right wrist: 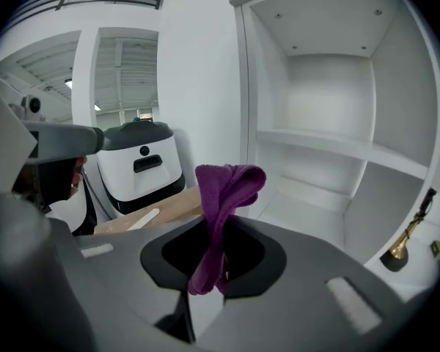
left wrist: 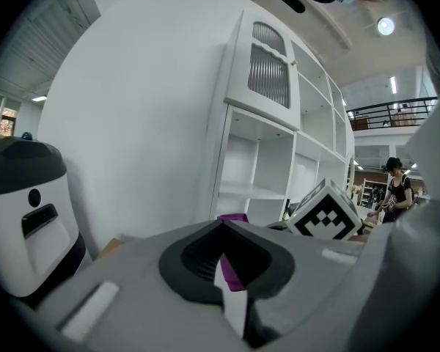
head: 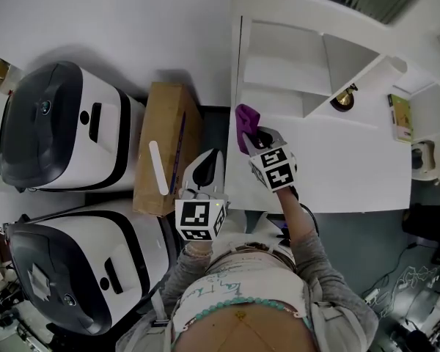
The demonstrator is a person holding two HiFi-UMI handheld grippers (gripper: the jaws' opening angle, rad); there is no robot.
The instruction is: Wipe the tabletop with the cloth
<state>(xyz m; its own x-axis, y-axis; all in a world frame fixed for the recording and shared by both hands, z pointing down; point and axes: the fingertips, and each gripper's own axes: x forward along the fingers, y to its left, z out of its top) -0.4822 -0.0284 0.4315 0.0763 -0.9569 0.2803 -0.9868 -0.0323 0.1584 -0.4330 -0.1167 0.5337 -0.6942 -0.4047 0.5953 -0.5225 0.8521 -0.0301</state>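
Nearest the person, the left tongs [head: 207, 160] hung just off the left edge of the white desk [head: 337, 167], drawn narrow with nothing in them. The right tongs [right wrist: 209, 266] were pinched on the purple cloth [right wrist: 224, 196] over the desk's left part, before the shelf unit [head: 301, 64]. The cloth looked light, soft and limp, its free end flopping over, so a grip on a bunched fold, as here, seemed apt for pressing it flat.
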